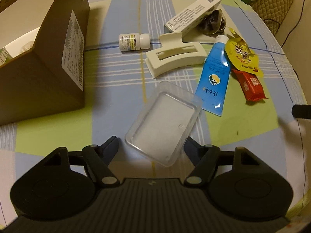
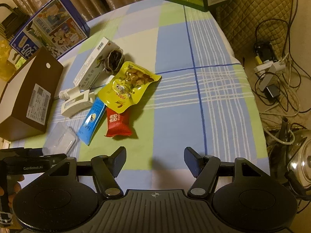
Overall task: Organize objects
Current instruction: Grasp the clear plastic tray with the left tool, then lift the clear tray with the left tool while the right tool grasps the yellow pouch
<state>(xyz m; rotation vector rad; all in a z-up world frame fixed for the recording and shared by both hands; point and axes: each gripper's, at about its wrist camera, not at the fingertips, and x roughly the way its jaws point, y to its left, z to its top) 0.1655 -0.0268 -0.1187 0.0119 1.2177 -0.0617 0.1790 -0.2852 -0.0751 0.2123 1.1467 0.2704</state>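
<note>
In the left wrist view my left gripper point(image 1: 151, 145) is open, its fingers standing on either side of the near end of a clear plastic tray point(image 1: 161, 124) that lies flat on the tablecloth. Beyond it lie a blue tube point(image 1: 213, 73), a cream hair claw clip point(image 1: 175, 58), a white pill bottle point(image 1: 134, 42), a yellow snack packet point(image 1: 241, 56) and a red packet point(image 1: 250, 86). My right gripper point(image 2: 155, 159) is open over bare cloth with nothing between its fingers. The red packet point(image 2: 117, 124) and the yellow snack packet point(image 2: 128, 83) lie ahead to its left.
An open brown box point(image 1: 42, 58) stands at the left. A long white box point(image 1: 192, 13) rests on a dark pouch point(image 1: 212, 23) at the back. A blue printed carton point(image 2: 50, 25) sits behind. A person's hand point(image 2: 11, 186) holds the left tool. Cables point(image 2: 276, 89) lie past the table's right edge.
</note>
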